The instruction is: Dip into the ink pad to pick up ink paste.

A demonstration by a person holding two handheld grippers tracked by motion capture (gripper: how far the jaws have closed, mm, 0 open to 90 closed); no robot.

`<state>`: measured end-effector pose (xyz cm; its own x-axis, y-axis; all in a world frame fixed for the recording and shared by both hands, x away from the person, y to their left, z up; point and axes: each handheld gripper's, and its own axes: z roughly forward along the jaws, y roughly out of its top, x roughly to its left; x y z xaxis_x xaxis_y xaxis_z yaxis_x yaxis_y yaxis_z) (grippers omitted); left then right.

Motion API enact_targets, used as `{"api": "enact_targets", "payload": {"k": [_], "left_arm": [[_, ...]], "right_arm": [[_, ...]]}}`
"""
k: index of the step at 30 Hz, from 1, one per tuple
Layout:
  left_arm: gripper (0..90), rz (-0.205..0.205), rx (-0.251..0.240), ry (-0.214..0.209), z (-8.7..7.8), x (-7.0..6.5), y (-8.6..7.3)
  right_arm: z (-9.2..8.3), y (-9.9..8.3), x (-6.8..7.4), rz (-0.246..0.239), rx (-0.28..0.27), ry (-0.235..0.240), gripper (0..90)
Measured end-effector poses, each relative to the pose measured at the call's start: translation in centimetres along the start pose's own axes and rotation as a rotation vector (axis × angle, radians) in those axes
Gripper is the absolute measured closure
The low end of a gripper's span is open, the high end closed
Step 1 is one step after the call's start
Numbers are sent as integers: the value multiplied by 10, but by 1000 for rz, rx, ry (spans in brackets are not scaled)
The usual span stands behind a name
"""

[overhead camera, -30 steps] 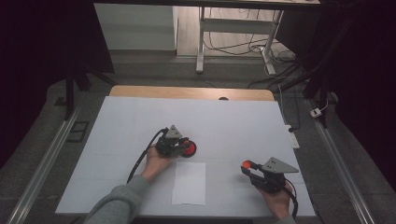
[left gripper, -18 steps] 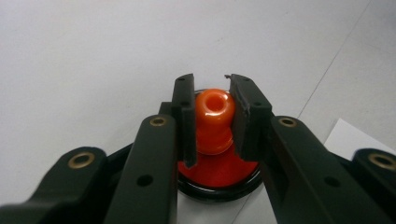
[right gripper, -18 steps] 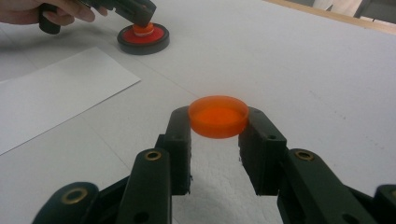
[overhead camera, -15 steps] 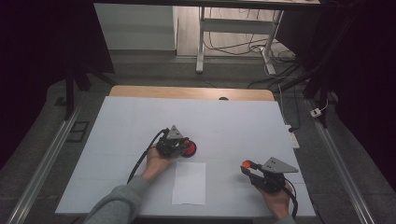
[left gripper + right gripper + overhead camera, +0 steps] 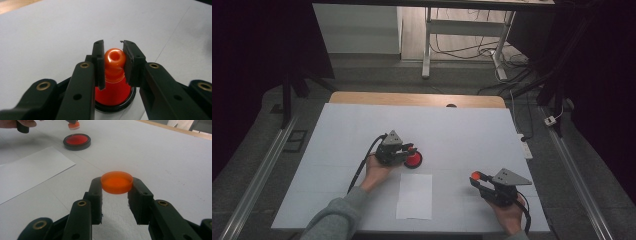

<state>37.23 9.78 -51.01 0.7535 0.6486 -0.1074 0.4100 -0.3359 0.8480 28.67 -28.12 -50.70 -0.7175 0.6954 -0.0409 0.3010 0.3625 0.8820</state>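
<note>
Left gripper (image 5: 112, 58) pinching orange stamp knob (image 5: 114, 58) over red ink pad (image 5: 413, 160) at table centre. Right gripper (image 5: 117, 185) clamping orange lid (image 5: 116, 182), four o'clock from white paper (image 5: 414, 196).

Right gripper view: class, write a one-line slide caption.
Black right gripper holds a round orange plastic lid above the white table; a red ink pad in a black dish sits beyond.

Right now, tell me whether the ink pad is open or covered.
Open: the ink pad shows bare red; right gripper holds its orange lid.
</note>
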Motion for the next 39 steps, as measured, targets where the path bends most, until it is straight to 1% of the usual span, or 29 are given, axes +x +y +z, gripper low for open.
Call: {"api": "enact_targets", "payload": {"k": [5, 11, 16, 22, 28, 33, 37, 39], "left_arm": [[725, -9, -18, -18, -11, 1, 5], [725, -18, -26, -30, -23, 2, 10], [725, -20, -29, -51, -34, 2, 13], [724, -9, -40, -74, -46, -1, 15], [724, -1, -45, -104, -53, -5, 17], [724, 14, -49, -121, -59, -10, 19], [724, 8, -52, -149, -64, -12, 20], [723, 15, -51, -155, -67, -14, 20]], "right_arm": [[0, 0, -1, 1, -3, 1, 647], [0, 0, -1, 0, 0, 0, 647], [0, 0, -1, 1, -3, 2, 647], [0, -1, -2, -1, 3, 2, 647], [0, -1, -1, -1, -2, 1, 647], [0, -1, -1, -1, 3, -2, 646], [-1, -1, -2, 0, -1, -4, 647], [-1, -1, -2, 0, 0, -4, 647]]}}
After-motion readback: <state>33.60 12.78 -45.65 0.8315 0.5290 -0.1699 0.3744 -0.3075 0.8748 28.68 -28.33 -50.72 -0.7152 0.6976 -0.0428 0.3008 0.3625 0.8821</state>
